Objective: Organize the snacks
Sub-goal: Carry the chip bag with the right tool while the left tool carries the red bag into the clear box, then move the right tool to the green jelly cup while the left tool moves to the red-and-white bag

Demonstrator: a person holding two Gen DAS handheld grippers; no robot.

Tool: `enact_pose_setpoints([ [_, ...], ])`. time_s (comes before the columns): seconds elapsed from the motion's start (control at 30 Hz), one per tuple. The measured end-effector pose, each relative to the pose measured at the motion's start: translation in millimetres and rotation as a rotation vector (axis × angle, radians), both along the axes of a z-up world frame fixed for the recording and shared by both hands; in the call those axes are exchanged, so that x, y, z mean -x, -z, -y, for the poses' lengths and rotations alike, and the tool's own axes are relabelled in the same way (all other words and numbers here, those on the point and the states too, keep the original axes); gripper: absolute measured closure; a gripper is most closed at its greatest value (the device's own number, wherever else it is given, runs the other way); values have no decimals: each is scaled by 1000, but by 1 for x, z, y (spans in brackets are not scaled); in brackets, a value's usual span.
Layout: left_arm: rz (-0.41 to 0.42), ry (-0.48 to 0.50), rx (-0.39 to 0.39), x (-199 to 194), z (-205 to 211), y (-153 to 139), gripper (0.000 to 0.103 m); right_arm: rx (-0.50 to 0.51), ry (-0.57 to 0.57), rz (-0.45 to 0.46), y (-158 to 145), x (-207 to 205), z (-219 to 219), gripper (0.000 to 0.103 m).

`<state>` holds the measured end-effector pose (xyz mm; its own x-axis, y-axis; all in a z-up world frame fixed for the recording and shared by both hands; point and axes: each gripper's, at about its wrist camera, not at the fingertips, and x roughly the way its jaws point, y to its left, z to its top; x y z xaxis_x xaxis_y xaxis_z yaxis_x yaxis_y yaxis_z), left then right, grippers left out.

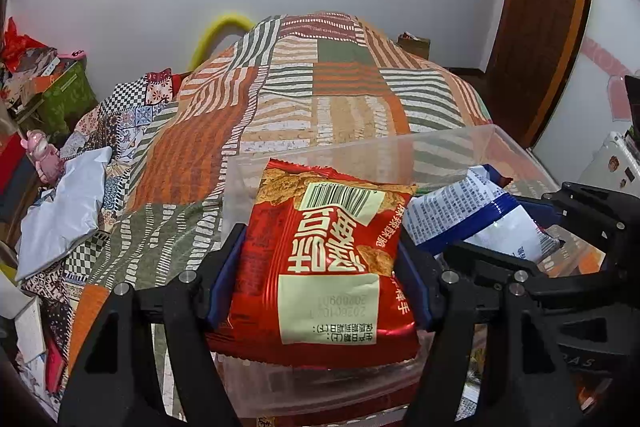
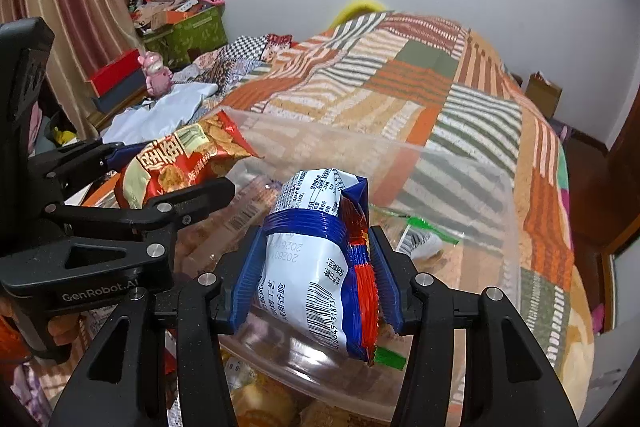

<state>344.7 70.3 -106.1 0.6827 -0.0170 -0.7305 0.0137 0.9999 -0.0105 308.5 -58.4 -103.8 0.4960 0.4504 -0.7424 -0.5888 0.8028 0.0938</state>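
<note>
— Looking along the left gripper [image 1: 320,275], what sits between its blue pads?

— A glossy red foil snack packet [image 1: 328,267] with cream labels, pinched across its width, its long axis running away from the hand and its far end poking over the near rim of the clear plastic storage bin [image 1: 448,143].

— And the right gripper [image 2: 316,279]?

— Clamped on a white-and-blue crinkled snack packet [image 2: 316,259], also lengthwise out from the fingers, tilted downward over the bin's open mouth.

— Which hand is closer to letting go inside?

— The right, I'd judge: its packet hangs over the bin's interior, where other wrapped snacks lie, while the red one is held just beside it, to the left, above the near wall. Both point down and forward at the bin on the patchwork striped bedspread [image 2: 400,67].
</note>
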Motion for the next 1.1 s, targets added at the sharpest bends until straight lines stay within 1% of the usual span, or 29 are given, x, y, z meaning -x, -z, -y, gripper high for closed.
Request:
enact_pose_setpoints([
  [0.17,-21,8,3,-2,2,2,32,-9,-14,-9,-1,3,1,52],
  [0.37,-23,22,19,4,2,-4,31,-2,-18,43,-12,13,3,50],
  [0.63,3,21,41,25,-2,-21,30,-41,28,95,-30,26,24,43],
  [0.7,7,18,47,32,-4,-24,26,-57,42,111,-35,33,30,38],
  [0.77,20,13,42,43,-6,-28,21,-65,54,132,-39,41,36,38],
  [0.9,26,16,24,63,-5,-31,20,-78,74,172,-47,56,47,35],
  [0.97,25,19,23,75,-5,-31,15,-87,84,184,-49,64,53,33],
  [1.03,30,15,26,85,-5,-31,11,-90,94,198,-50,72,59,32],
  [1.1,31,12,26,95,-6,-29,10,-85,105,212,-50,79,64,32],
])
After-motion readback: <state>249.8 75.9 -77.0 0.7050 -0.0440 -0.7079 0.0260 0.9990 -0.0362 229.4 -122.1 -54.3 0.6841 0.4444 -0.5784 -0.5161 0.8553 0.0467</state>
